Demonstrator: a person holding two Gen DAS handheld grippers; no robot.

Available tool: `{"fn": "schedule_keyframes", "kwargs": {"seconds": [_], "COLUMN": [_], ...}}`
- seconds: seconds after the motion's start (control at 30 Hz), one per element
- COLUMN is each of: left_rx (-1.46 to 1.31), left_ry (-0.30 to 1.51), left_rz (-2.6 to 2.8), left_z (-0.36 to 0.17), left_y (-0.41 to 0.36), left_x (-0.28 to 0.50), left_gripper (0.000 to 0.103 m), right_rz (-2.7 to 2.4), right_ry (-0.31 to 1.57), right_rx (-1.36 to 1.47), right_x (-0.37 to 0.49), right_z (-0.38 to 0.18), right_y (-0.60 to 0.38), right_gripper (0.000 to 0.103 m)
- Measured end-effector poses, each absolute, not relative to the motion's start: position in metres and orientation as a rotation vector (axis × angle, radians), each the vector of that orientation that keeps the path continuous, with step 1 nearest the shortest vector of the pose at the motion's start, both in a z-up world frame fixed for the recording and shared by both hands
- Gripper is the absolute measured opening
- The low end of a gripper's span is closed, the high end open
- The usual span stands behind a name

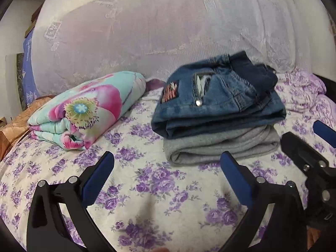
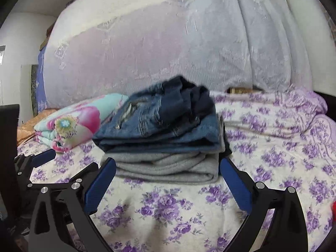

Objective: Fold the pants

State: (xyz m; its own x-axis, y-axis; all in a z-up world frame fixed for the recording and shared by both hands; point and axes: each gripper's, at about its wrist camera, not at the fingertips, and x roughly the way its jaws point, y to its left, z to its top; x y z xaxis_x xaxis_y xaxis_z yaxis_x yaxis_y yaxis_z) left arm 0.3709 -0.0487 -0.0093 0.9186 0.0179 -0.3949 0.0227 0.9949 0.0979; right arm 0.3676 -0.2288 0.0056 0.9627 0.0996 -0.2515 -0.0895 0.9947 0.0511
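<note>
Looking along both tools, I judge the folding step finished: the folded blue denim jeans (image 1: 212,103) sit on top of folded grey sweatpants (image 1: 220,147), a neat stack on the bed, towards the far side. My left gripper (image 1: 167,178) hangs spread wide and empty over the white sheet printed with purple flowers (image 1: 147,184), just left of the stack. My right gripper (image 2: 167,180) is likewise spread and holds nothing, its blue pads (image 2: 100,187) flanking the stack's near edge without touching it, as far as I can tell. Next, I think, calls for either squaring the loose dark waistband atop the jeans or drawing back. A rolled floral quilt in turquoise and pink (image 1: 84,113) lies left of the stack; a pale lace-draped backdrop (image 1: 147,31) rises behind.
</note>
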Motion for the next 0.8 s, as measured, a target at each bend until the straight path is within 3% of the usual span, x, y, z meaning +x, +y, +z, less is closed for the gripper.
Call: {"fn": "schedule_keyframes", "kwargs": {"seconds": [0.8], "left_rx": [0.089], "left_ry": [0.401], "left_rz": [0.0], "left_z": [-0.0054], "left_y": [-0.0479], "left_x": [0.3695], "left_gripper": [0.098], "right_rz": [0.087], "right_ry": [0.234], "right_rx": [0.051], "right_x": [0.3642], "right_z": [0.0073], "right_y": [-0.2305], "right_gripper": [0.1]}}
